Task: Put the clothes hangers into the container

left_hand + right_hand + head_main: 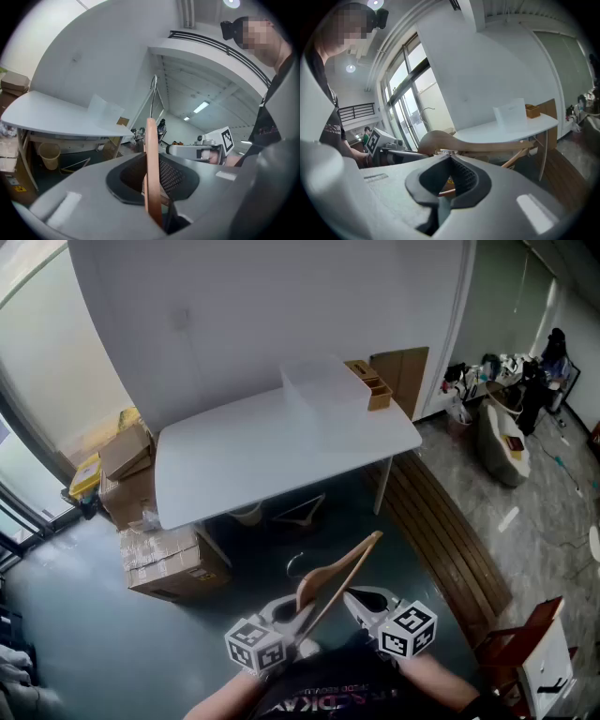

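Note:
A wooden clothes hanger (336,579) stands tilted in front of me, its metal hook (294,564) to the left. My left gripper (292,619) is shut on its curved arm, which runs up between the jaws as a wooden strip (152,173). My right gripper (356,600) meets the hanger from the right. In the right gripper view the jaws (449,174) look shut on the thin lower bar (447,191), with the hanger body (478,145) just beyond. The clear container (323,385) stands at the back of the white table (234,460). A second hanger (300,513) lies on the floor under the table.
A wooden box (373,388) stands beside the container. Cardboard boxes (169,559) are stacked left of the table, with a bin (246,514) under it. A slatted wooden bench (441,531) runs along the right, and a red chair (520,638) is near my right side.

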`<action>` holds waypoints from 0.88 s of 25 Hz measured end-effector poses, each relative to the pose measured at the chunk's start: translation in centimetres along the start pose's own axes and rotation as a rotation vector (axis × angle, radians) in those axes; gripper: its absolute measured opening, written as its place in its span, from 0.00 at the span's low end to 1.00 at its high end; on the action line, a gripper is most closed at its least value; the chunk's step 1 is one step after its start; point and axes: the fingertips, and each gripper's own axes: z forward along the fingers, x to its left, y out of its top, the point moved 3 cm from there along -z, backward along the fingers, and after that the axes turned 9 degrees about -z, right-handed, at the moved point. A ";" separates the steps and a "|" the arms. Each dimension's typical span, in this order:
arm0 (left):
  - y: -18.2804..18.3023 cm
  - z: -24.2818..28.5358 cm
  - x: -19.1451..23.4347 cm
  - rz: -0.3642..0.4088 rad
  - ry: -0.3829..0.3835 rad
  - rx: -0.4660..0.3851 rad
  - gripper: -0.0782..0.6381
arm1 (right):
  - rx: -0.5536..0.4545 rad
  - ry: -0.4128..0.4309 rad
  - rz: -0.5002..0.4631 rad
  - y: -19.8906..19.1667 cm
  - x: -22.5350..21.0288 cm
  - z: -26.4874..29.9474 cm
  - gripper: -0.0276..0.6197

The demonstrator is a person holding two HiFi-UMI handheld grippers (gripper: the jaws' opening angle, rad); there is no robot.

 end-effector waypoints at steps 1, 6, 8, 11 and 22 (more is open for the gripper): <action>0.0 0.0 0.0 -0.001 0.001 -0.002 0.19 | 0.000 0.000 -0.001 0.1 0.0 0.0 0.04; 0.1 -0.1 0.0 -0.006 0.000 -0.005 0.19 | 0.000 -0.001 0.000 0.2 0.1 0.0 0.04; 0.1 -0.1 0.1 -0.009 0.000 -0.005 0.19 | 0.002 -0.002 0.001 0.2 0.1 0.0 0.04; 0.0 -0.3 0.4 -0.012 0.003 -0.003 0.19 | 0.003 -0.003 0.002 0.2 0.2 0.3 0.04; 0.0 -0.3 0.7 -0.023 0.001 0.001 0.19 | -0.026 0.011 0.028 0.3 0.2 0.6 0.04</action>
